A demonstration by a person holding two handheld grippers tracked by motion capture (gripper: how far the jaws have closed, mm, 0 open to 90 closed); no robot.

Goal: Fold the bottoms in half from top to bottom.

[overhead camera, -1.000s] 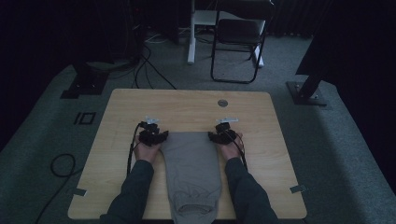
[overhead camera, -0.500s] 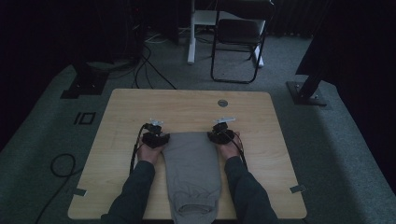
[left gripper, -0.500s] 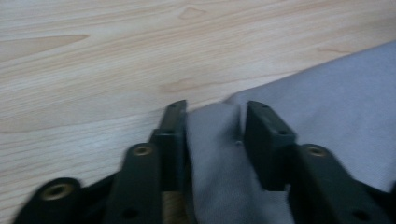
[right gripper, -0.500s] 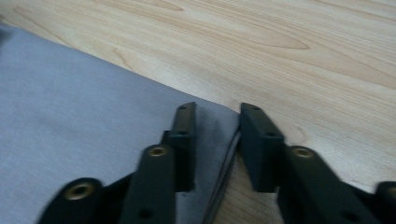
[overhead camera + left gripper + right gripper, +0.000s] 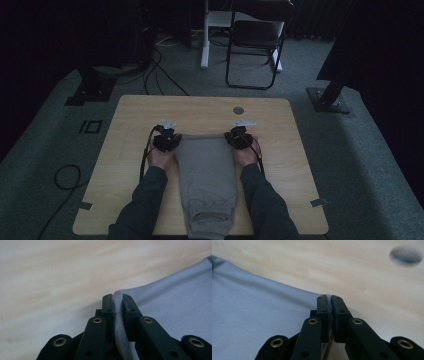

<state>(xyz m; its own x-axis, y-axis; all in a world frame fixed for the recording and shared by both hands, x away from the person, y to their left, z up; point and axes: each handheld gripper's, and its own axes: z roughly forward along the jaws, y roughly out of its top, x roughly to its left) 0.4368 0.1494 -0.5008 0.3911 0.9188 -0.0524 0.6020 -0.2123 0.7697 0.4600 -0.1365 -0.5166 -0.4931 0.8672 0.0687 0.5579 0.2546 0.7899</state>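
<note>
While both corners are pinched, the far edge of the grey trousers [image 5: 206,167] is held at each end. The left gripper [image 5: 117,298] is clamped on the cloth, a fold visibly squeezed between its pads; its jaws have just been closing. The right gripper [image 5: 329,298] is likewise closed on the cloth edge, pads nearly meeting. The garment lies flat on the wooden table [image 5: 130,125], running back from the jaws toward the person. For a clean fold, both corners are best lifted together, level, with the edge kept taut. Layer count within each pinch cannot be told. The waistband end is partly cut off at the near table edge.
</note>
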